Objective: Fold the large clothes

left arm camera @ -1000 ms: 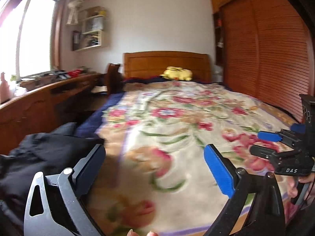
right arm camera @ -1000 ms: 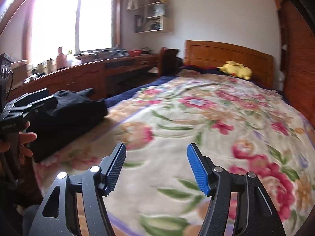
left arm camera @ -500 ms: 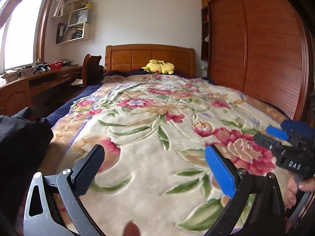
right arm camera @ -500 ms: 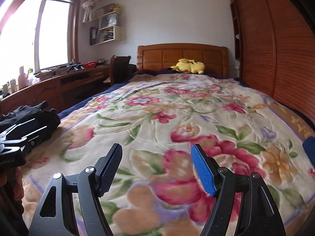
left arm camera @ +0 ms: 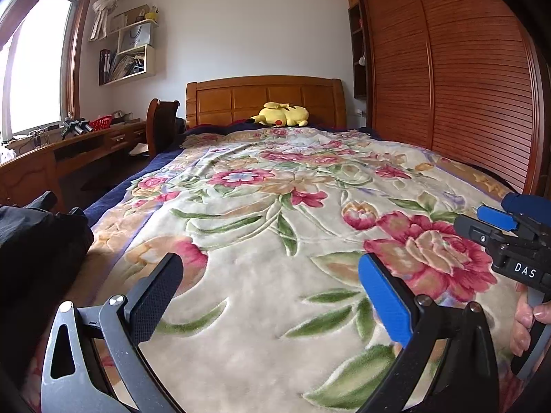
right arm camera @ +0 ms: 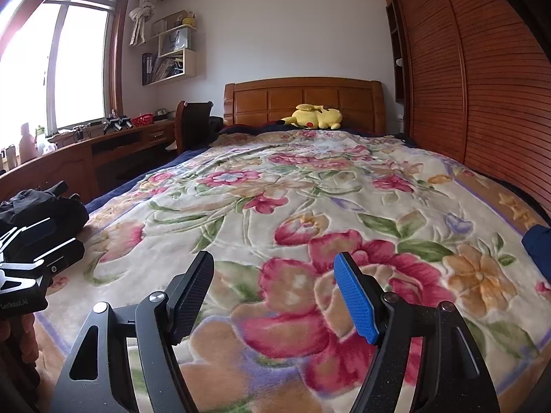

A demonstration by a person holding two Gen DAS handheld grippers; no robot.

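A black garment (left arm camera: 38,241) lies bunched at the near left corner of the bed; it also shows in the right wrist view (right arm camera: 41,206). My left gripper (left arm camera: 268,285) is open and empty above the floral blanket (left arm camera: 275,206), to the right of the garment. My right gripper (right arm camera: 272,282) is open and empty above the blanket (right arm camera: 310,189). The right gripper shows at the right edge of the left wrist view (left arm camera: 509,241). The left gripper shows at the left edge of the right wrist view (right arm camera: 31,258). A dark blue cloth (right arm camera: 537,244) peeks in at the right edge.
A yellow plush toy (left arm camera: 284,115) lies by the wooden headboard (left arm camera: 265,99). A wooden desk (left arm camera: 69,151) and chair (left arm camera: 162,124) stand left of the bed. A slatted wardrobe (left arm camera: 465,86) lines the right side.
Both views have swung to the right, away from the black garment and toward the middle of the bed. Both grippers have stayed open and empty.
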